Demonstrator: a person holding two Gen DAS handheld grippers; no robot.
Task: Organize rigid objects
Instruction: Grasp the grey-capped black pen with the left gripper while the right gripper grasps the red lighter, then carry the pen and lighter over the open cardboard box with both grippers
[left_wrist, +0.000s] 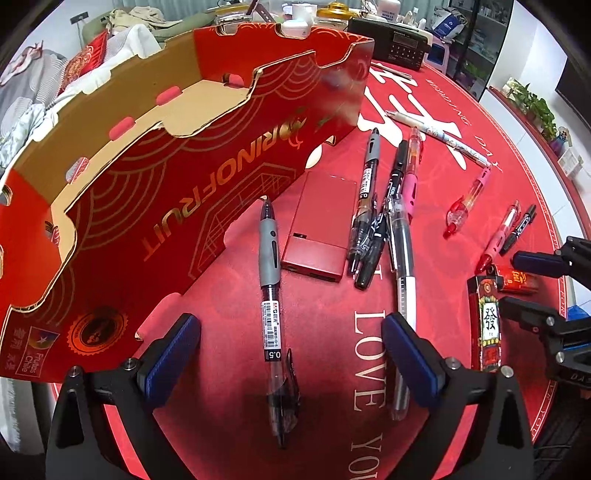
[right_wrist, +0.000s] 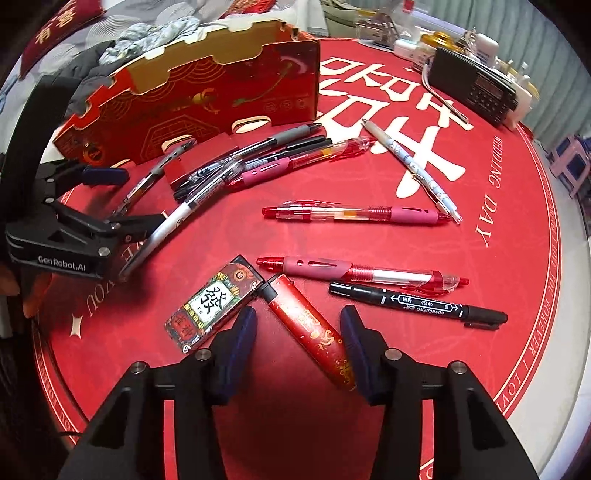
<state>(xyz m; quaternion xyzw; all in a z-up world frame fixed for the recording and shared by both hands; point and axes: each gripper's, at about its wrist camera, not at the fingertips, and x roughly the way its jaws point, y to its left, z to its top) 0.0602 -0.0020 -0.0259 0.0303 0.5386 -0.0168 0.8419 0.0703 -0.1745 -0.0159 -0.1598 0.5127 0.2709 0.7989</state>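
left tongs (left_wrist: 291, 354): open, astride a grey pen (left_wrist: 270, 291) lying flat | right tongs (right_wrist: 298, 345): part-open around a red lighter (right_wrist: 314, 334), right pad perhaps touching | table (right_wrist: 480, 369): red box (left_wrist: 177, 155), flat red case (left_wrist: 319, 225), pens in a heap (left_wrist: 384, 218)

A round table under a red wedding-day cloth (right_wrist: 491, 236) carries a red fruit carton (right_wrist: 207, 96) at ten o'clock, scattered gel pens (right_wrist: 354, 213) centrally, a black marker (right_wrist: 417, 302) at four, and a radio (right_wrist: 476, 88) at one.
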